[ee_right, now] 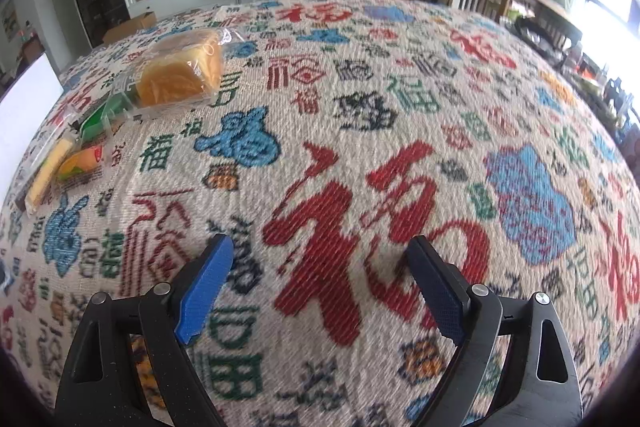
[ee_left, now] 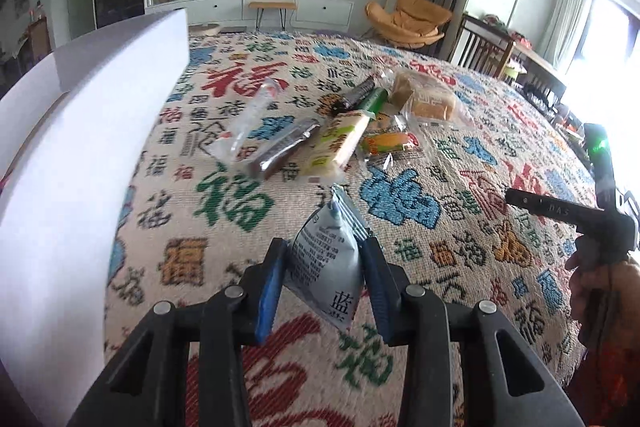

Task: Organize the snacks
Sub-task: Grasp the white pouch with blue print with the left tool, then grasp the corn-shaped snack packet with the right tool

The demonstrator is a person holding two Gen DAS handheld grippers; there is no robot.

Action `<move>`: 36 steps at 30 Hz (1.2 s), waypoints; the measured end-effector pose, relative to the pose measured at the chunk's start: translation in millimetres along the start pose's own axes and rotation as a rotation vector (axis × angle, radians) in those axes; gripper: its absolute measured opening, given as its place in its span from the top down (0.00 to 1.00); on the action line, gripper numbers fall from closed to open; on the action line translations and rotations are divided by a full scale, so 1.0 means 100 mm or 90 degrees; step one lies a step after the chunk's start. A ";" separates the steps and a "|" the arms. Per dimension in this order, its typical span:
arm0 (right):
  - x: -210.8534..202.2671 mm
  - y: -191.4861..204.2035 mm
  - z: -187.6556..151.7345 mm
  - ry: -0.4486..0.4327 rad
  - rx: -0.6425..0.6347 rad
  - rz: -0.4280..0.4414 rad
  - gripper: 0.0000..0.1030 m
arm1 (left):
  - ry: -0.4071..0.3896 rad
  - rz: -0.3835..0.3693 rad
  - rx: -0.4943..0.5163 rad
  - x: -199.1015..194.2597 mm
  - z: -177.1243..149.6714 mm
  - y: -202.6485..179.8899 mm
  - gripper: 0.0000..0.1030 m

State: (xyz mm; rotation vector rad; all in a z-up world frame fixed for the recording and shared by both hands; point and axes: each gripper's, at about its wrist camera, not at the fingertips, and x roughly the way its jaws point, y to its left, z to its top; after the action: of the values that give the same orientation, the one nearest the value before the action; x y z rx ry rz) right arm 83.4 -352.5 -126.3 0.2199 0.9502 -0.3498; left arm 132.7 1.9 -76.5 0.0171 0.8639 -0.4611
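My left gripper (ee_left: 322, 259) is shut on a pale blue-grey snack packet (ee_left: 326, 259) and holds it above the patterned tablecloth (ee_left: 420, 259), beside a white box (ee_left: 80, 167) on the left. Behind it lies a pile of snacks: a clear wrapper (ee_left: 256, 111), a brown bar (ee_left: 286, 147), a yellow-green pack (ee_left: 340, 143), an orange pack (ee_left: 390, 143), a green tube (ee_left: 372, 99) and bagged bread (ee_left: 428, 97). My right gripper (ee_right: 320, 287) is open and empty over the cloth. The bread (ee_right: 182, 71) and the yellow pack (ee_right: 50, 167) lie to its far left.
The right hand-held gripper's body (ee_left: 596, 211) shows at the right edge of the left wrist view. The white box edge (ee_right: 28, 107) shows at the left of the right wrist view. Beyond the table stand a TV cabinet (ee_left: 264, 7), an orange chair (ee_left: 412, 19) and wooden chairs (ee_left: 488, 51).
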 end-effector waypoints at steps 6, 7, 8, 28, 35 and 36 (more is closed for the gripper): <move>-0.04 0.83 0.41 0.064 0.014 0.239 0.14 | -0.009 -0.037 -0.030 0.00 -0.17 0.11 0.63; -0.02 0.97 0.50 0.055 -0.012 0.238 0.15 | -0.008 -0.043 -0.020 0.00 -0.21 0.11 0.63; -0.01 1.12 0.61 0.038 -0.043 0.229 0.15 | -0.007 -0.044 -0.014 -0.01 -0.23 0.10 0.63; 0.18 1.76 0.68 0.224 -0.372 0.266 0.19 | -0.013 -0.081 -0.058 -0.03 -0.19 0.29 0.63; 0.24 2.10 0.58 0.201 -0.336 0.189 0.73 | -0.030 -0.101 -0.078 -0.17 -0.17 0.35 0.63; 0.20 2.03 0.62 0.209 -0.317 0.195 0.78 | -0.033 -0.107 -0.080 -0.20 -0.16 0.35 0.63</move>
State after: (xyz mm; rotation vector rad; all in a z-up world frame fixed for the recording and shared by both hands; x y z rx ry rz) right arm 218.8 -189.8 -101.3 -0.0383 1.2741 0.2152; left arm 123.8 44.4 -78.2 -0.1845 0.8450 -0.5616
